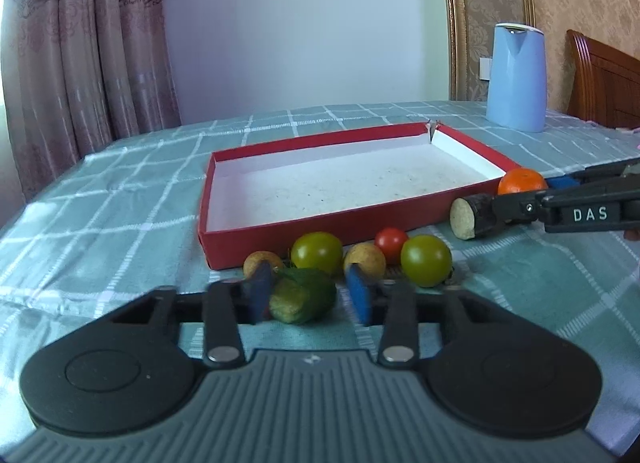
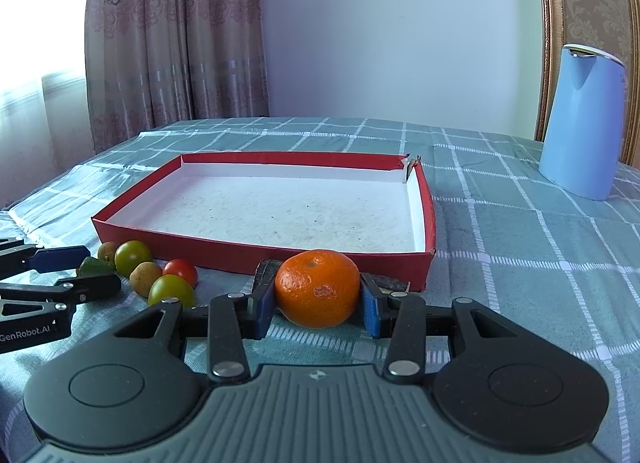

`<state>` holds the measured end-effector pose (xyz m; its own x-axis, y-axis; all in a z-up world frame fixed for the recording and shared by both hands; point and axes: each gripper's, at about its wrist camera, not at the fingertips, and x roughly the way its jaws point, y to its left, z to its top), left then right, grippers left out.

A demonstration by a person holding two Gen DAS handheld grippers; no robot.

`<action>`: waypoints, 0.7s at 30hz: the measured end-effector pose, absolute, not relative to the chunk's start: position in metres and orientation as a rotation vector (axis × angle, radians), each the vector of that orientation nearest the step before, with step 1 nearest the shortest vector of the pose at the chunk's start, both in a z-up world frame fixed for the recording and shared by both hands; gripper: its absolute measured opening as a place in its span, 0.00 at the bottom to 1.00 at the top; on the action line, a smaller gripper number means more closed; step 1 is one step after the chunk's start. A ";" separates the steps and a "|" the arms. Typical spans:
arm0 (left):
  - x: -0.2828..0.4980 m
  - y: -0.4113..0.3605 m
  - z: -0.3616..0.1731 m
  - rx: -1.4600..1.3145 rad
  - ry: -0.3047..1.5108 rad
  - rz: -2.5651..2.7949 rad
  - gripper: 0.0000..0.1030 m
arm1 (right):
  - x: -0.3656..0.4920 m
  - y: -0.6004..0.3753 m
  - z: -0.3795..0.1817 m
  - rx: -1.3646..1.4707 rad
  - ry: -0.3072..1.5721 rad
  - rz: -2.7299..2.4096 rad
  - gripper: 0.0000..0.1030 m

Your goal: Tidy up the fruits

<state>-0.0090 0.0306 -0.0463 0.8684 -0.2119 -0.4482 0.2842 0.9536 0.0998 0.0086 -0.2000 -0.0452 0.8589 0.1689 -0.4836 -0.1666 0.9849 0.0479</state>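
Mandarin [image 2: 318,287] | on the tablecloth [image 2: 520,263] by the red box's [image 2: 224,250] near wall | your right gripper [image 2: 317,305] brackets it, pads not visibly clamped | left gripper [image 1: 308,295] spread around the cucumber piece [image 1: 302,295] | both soft-skinned, light; pinch mid-body, gently.

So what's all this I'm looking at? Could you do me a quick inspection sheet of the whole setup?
Surface: table under a teal checked tablecloth.
Job's things: empty red box; mandarin; cucumber piece; two green tomatoes, a red cherry tomato, two tan fruits beside the box.
Clutter: blue kettle; dark cork-ended piece.
Grippers: left gripper fingers straddle the cucumber piece; right gripper fingers flank the mandarin.
Cables: nothing seen.
Surroundings: curtain, wall, wooden chair.
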 end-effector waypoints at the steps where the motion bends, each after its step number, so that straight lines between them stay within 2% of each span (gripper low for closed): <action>1: -0.011 0.030 -0.046 0.177 0.442 -0.260 0.24 | 0.009 -0.200 -0.045 0.005 0.508 0.177 0.41; 7: -0.013 0.040 -0.044 0.109 0.436 -0.270 0.21 | 0.009 -0.201 -0.045 0.008 0.508 0.178 0.41; 9: -0.014 0.043 -0.040 0.098 0.420 -0.284 0.04 | 0.010 -0.202 -0.045 0.007 0.512 0.182 0.41; 10: -0.014 0.043 -0.036 0.097 0.412 -0.283 0.01 | 0.010 -0.203 -0.043 0.010 0.513 0.183 0.41; 17: -0.006 0.051 -0.027 0.115 0.427 -0.301 0.00 | 0.011 -0.206 -0.027 -0.003 0.474 0.190 0.41; 19: -0.012 0.055 -0.029 0.102 0.420 -0.300 0.06 | 0.010 -0.206 -0.027 -0.001 0.471 0.197 0.41; 20: -0.014 0.057 -0.030 0.098 0.422 -0.314 0.21 | 0.010 -0.205 -0.028 0.001 0.474 0.198 0.41; 21: -0.017 0.058 -0.030 0.087 0.424 -0.332 0.45 | 0.012 -0.205 -0.030 0.007 0.481 0.203 0.41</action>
<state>-0.0167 0.0578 -0.0305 0.8586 -0.2978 -0.4173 0.3337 0.9426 0.0138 0.0117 -0.2053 -0.0296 0.8667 0.1951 -0.4591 -0.1919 0.9799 0.0540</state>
